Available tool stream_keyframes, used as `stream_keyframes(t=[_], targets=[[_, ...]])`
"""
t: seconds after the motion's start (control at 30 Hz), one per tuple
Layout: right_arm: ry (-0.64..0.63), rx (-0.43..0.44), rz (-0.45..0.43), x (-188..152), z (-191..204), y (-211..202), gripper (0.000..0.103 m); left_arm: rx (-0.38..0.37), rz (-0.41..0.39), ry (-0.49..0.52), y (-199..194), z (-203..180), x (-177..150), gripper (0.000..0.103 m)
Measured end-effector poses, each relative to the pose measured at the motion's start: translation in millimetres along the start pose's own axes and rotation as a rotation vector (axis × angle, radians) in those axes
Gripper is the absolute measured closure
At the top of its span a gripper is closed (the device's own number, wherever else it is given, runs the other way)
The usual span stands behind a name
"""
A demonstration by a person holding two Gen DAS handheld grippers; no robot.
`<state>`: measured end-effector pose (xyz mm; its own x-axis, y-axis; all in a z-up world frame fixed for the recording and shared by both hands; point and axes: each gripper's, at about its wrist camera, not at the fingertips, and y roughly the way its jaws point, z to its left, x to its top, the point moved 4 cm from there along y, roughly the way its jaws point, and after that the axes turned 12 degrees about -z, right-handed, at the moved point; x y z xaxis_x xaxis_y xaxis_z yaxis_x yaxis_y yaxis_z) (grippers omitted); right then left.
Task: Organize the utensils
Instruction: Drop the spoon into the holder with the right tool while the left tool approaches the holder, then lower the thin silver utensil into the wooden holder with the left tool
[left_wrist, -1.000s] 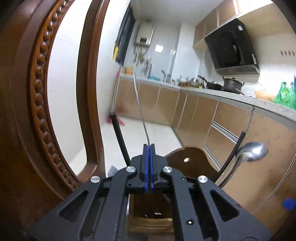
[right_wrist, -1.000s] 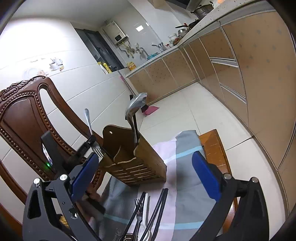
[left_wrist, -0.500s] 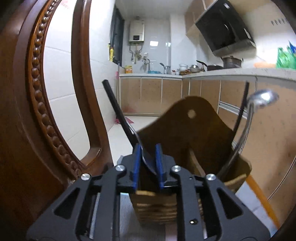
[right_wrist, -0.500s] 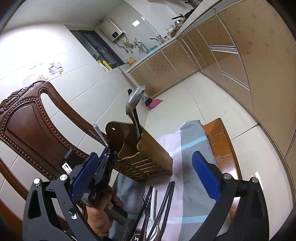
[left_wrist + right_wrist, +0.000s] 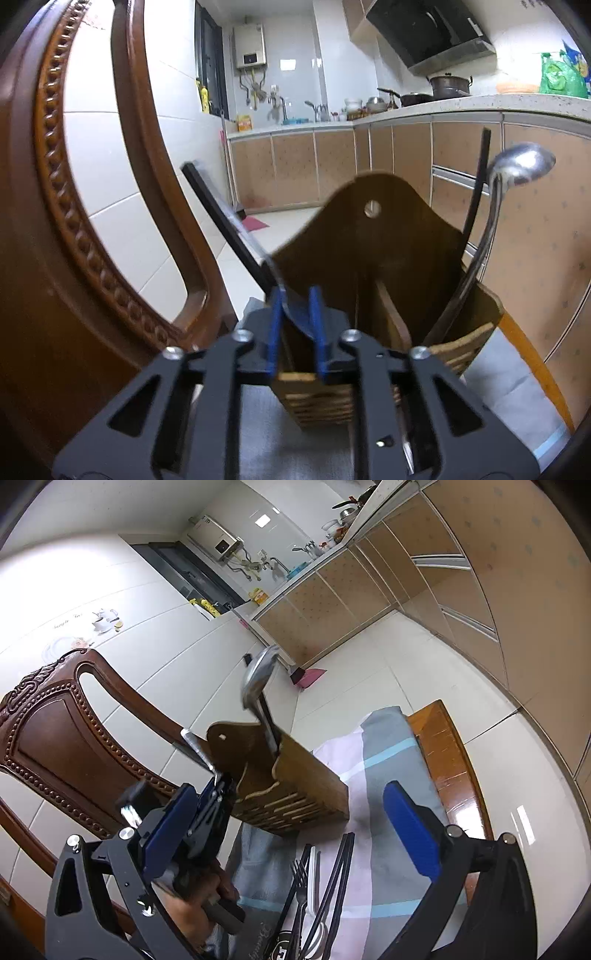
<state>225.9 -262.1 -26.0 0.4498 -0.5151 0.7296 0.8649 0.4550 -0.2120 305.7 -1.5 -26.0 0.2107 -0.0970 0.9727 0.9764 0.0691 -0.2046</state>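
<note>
one silver spoon (image 5: 521, 166) stands in wooden holder (image 5: 369, 258).

left wrist: low, close behind wooden holder (image 5: 373, 266), facing kitchen cabinets | right wrist: higher, farther back, tilted, above worktop (image 5: 447, 746) | shared: holder (image 5: 280, 782), chair (image 5: 55, 738)

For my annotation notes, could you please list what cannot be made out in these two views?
- Left wrist: the working end of the utensil between the left gripper fingers is hidden inside the wooden holder.
- Right wrist: the cutlery on the cloth is cut off by the bottom edge.
- Right wrist: the spoon is motion-blurred.
</note>
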Motion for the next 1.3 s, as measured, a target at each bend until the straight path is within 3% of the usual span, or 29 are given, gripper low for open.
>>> stream_keyframes(t=[0.27,0.43,0.57,0.73,0.8,0.93,1.1,1.3], targets=[[0.011,0.011,0.015,-2,-1,0,0.005,0.019,-0.089,0.142,-8,-14,19,0.102],[0.027,0.018,0.022,-1,-1,2,0.005,-0.017,-0.079,0.161,-30,-10,26,0.102],[0.032,0.022,0.019,0,0,2,0.005,-0.109,0.036,0.109,-57,-2,40,0.102],[0.044,0.027,0.017,0,0,1,0.005,-0.229,0.224,0.141,-94,2,59,0.102],[0.054,0.028,0.016,1,-1,1,0.005,-0.233,0.242,0.149,-105,11,67,0.102],[0.062,0.027,0.009,3,-4,-2,0.005,-0.216,0.222,0.162,-116,18,81,0.102],[0.058,0.021,0.022,2,-8,-3,0.005,-0.197,0.186,0.102,-115,19,77,0.102],[0.026,0.115,0.061,2,23,3,0.005,-0.159,0.052,0.167,-109,-5,64,0.102]])
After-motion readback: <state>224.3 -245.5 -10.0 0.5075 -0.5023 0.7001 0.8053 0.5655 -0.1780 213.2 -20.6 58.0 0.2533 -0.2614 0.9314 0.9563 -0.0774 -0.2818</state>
